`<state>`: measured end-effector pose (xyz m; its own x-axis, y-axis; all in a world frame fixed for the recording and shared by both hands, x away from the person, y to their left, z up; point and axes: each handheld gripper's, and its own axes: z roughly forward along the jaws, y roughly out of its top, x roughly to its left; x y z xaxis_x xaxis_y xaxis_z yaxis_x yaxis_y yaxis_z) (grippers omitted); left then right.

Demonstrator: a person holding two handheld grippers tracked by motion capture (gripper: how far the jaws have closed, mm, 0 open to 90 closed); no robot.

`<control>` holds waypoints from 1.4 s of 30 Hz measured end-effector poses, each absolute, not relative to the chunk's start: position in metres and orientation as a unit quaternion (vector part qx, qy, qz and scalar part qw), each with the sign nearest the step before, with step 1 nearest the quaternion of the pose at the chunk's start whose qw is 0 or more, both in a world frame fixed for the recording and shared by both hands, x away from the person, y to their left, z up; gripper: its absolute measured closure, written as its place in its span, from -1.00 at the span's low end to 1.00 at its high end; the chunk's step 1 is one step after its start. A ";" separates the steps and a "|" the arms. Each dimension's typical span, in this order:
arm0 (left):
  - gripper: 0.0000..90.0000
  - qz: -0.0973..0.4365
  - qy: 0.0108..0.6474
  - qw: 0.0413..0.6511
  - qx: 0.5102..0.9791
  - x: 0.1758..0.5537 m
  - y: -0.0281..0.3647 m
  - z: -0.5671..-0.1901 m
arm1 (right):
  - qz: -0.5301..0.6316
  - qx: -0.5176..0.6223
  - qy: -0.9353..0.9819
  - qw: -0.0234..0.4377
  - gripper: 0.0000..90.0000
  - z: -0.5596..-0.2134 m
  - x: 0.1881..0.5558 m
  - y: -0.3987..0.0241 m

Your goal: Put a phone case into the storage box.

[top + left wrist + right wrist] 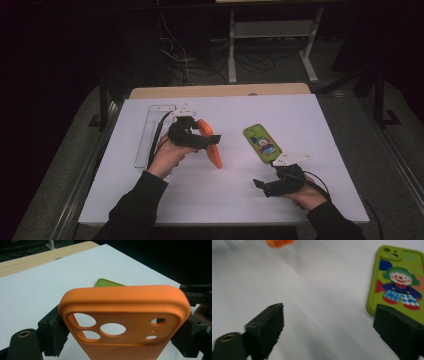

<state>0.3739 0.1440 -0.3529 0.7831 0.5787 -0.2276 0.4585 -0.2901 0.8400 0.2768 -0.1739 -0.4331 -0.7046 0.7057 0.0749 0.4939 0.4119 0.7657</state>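
The orange phone case is clamped across its width by the left tool, one pad on each long side near the camera cut-outs, so it stands on end over the middle of the white tabletop with its lower tip at or just above the surface; which of the two I cannot tell. Holding it by the edges leaves the open back and the inside free, which looks like a grip meant for carrying or turning it rather than pressing it flat. The right tool is near the person's edge of the tabletop with its jaws spread wide and nothing between them; in the right gripper view one jaw overlaps the near end of the green phone case, without a grip on it. That green case, printed with a clown figure, lies flat, well apart from the orange one. A clear case lies flat beyond the left hand, close behind it. Bare white surface separates the two coloured cases, so nothing blocks a move between them; the trailing cable by the left wrist is the nearest thing to snag.
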 end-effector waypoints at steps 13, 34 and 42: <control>-0.68 0.080 0.311 0.499 0.805 0.378 0.150 -0.331 | 0.378 0.356 0.845 0.125 -1.00 -0.443 0.276 -0.180; -0.68 0.185 0.368 0.461 0.786 0.431 0.213 -0.267 | 0.378 0.357 0.845 0.125 -1.00 -0.444 0.276 -0.179; -0.68 0.230 0.427 0.420 0.767 0.458 0.236 -0.271 | 0.378 0.354 0.846 0.127 -1.00 -0.443 0.277 -0.180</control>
<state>0.4579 0.2365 -0.2707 0.5298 0.8481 -0.0059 0.4624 -0.2830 0.8403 0.2767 -0.1795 -0.4432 -0.7175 0.6945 0.0532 0.5027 0.4635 0.7297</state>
